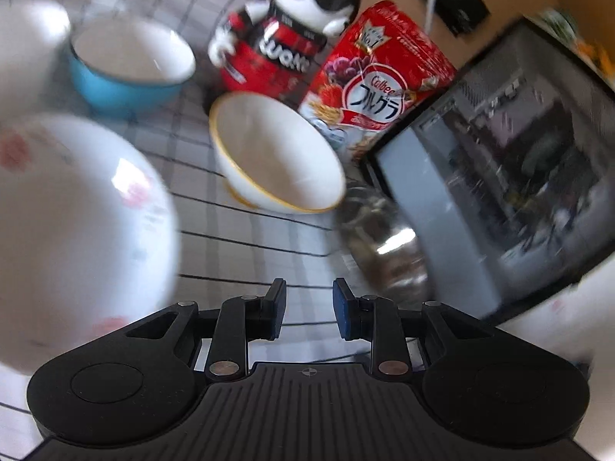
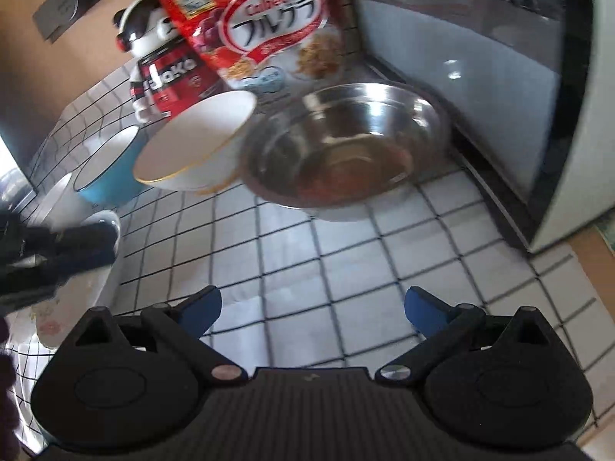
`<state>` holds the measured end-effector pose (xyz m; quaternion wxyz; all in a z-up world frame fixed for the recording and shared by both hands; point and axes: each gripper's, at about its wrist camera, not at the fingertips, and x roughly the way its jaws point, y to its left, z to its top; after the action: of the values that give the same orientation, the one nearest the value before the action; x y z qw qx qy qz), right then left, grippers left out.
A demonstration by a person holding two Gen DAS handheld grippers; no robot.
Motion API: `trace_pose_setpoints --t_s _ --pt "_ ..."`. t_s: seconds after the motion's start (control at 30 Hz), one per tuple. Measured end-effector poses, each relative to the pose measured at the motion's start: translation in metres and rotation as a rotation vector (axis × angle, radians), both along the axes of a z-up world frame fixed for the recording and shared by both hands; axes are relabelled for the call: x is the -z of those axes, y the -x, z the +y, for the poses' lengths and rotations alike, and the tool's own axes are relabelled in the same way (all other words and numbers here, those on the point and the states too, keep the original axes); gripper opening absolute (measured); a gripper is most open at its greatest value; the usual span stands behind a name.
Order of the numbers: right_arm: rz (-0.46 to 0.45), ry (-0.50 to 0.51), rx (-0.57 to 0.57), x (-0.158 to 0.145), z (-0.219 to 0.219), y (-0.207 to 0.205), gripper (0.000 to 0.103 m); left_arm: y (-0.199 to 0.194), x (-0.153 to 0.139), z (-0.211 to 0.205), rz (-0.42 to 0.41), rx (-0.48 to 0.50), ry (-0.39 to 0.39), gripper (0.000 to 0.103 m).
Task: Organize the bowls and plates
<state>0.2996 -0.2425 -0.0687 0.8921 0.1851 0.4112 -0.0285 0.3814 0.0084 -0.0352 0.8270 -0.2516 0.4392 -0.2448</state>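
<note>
The left gripper [image 1: 309, 307] has a small gap between its blue pads, and nothing is in it. The right gripper [image 2: 312, 313] is spread wide and holds nothing too. Both hang over the bench [image 2: 346, 269], which has a white cloth with black lines.

I count five bowls. Right ahead of the left gripper sits a white bowl with a gold rim [image 1: 276, 153]. A steel bowl [image 2: 346, 146] is ahead of the right gripper, just beside the gold-rimmed one. A big white bowl with pink flowers [image 1: 77, 211] is close on the left gripper's left. Farther off are a blue bowl [image 1: 130, 65] and one more white bowl [image 1: 27, 38].

Behind the bowls stand one red cereal bag [image 1: 380, 77] and one red tin with a toy figure [image 1: 276, 50].
</note>
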Motion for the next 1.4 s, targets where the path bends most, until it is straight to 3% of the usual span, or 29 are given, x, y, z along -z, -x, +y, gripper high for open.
trace_pose_setpoints --t_s 0.2,0.43,0.77,0.93,1.03,1.23,1.33,1.4 --pt "0.027 -0.053 0.040 0.011 -0.023 0.010 0.102 -0.024 0.003 -0.048 -0.001 -0.004 -0.043 0.029" --pt "0.030 -0.104 0.042 0.020 -0.040 0.015 0.102 -0.045 0.025 -0.078 0.092 -0.060 -0.074 0.029" --pt "0.017 -0.048 -0.020 0.022 -0.034 0.016 0.103 -0.060 0.033 -0.110 0.053 -0.096 -0.162 0.029" --pt "0.051 -0.024 -0.095 0.020 -0.035 0.010 0.103 -0.068 0.044 -0.117 0.104 -0.072 -0.190 0.026" --pt "0.043 -0.009 -0.108 0.018 -0.038 0.013 0.092 -0.066 0.042 -0.117 0.100 -0.031 -0.197 0.020" --pt "-0.150 0.074 -0.149 -0.017 -0.043 0.038 0.085 -0.048 0.035 -0.098 0.085 0.067 -0.210 0.016" --pt "-0.257 0.143 -0.185 -0.042 -0.040 0.046 0.078 -0.033 0.034 -0.078 0.096 0.100 -0.222 0.017" --pt "-0.279 0.200 -0.182 -0.055 -0.038 0.042 0.070 -0.023 0.033 -0.064 0.122 0.125 -0.223 0.017"
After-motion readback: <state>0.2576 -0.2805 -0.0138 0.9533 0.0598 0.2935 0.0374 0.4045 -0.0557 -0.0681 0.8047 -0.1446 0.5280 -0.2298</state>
